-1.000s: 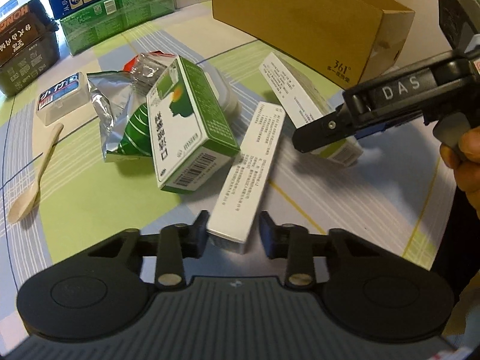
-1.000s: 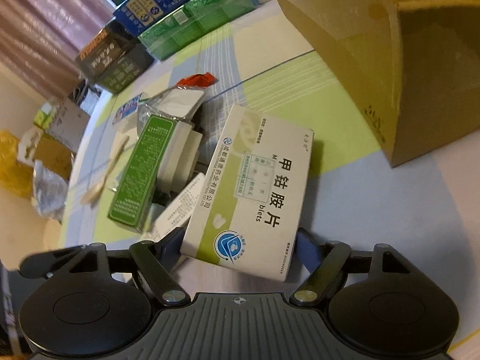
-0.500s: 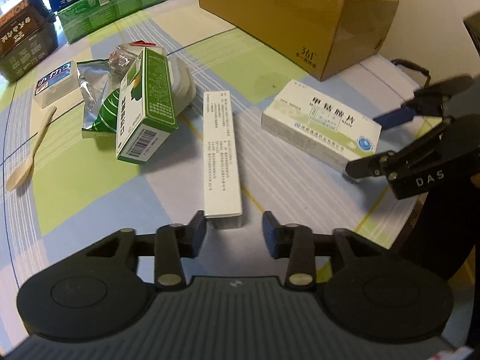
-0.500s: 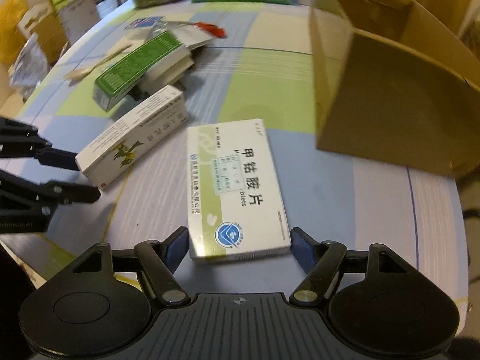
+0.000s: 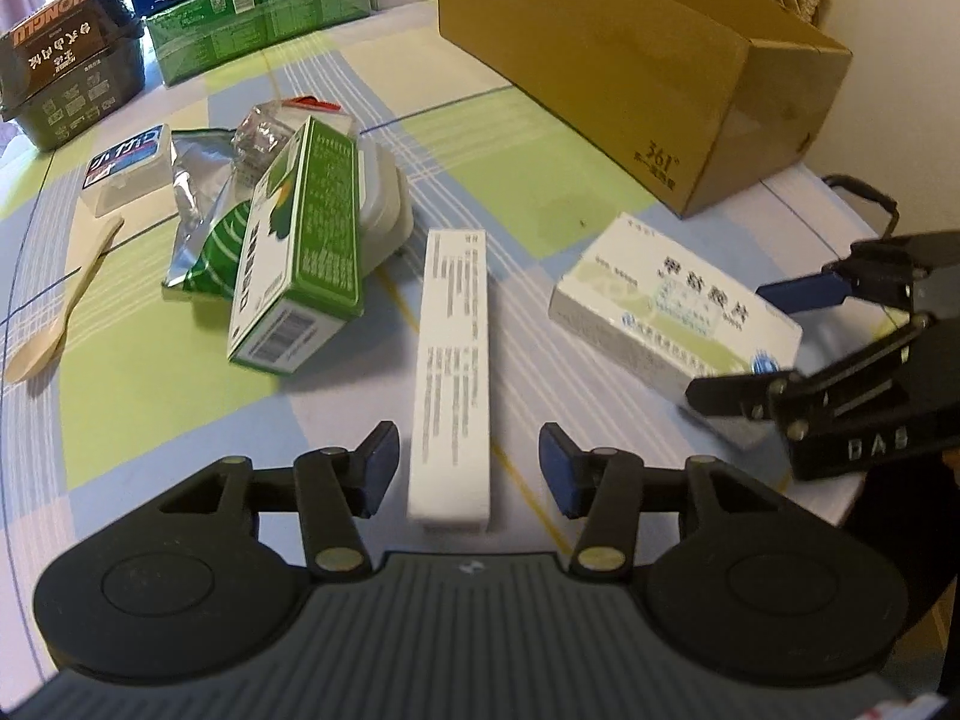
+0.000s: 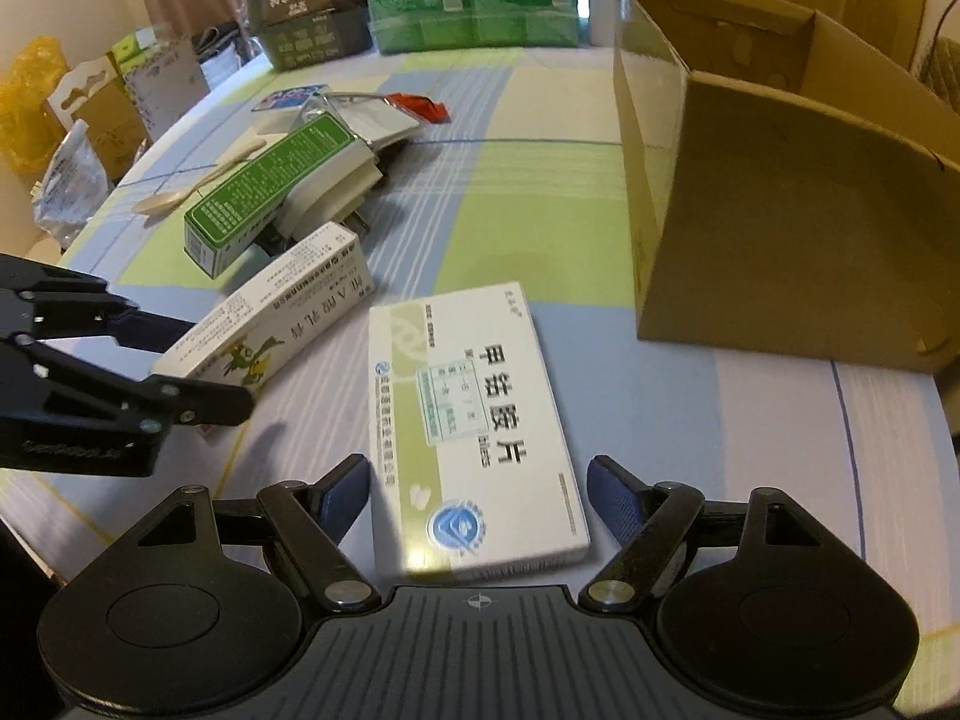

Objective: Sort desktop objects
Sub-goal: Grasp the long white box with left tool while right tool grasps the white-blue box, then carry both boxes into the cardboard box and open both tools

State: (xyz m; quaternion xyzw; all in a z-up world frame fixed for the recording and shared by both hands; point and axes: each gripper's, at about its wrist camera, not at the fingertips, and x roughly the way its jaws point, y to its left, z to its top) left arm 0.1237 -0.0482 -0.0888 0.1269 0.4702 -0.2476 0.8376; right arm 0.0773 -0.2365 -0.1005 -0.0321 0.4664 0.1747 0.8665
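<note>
left gripper (image 5: 468, 468): we see our 2 fingers spread apart, a gap on each side of the long white box (image 5: 454, 378), so nothing is clamped.
long white box: it lies flat on the tablecloth (image 5: 510, 174), its near end between our left fingertips and its length running straight ahead of them.
right gripper (image 6: 478, 495): our 2 fingers stand apart here too, flanking the near end of the flat medicine box (image 6: 474, 438) without pressing it, as far as we can tell.
flat medicine box: it lies face up on the table, reaching forward from between our right fingers; in the left view it sits to the right of the left fingers (image 5: 672, 306).
green box (image 5: 300, 258): ahead and left of the left fingers, tilted, leaning on a white container (image 5: 384, 204) and a foil pouch (image 5: 198, 228).
wooden spoon (image 5: 60, 306): far to the left of the left fingers, flat on the cloth.
cardboard carton (image 6: 780, 180): ahead and right of the right fingers, its top open.
small lidded box (image 5: 126, 171): beyond the spoon, just beside the pouch.
back row: dark tray (image 5: 66, 78) and green packs (image 5: 258, 18), well beyond both pairs of fingers.
</note>
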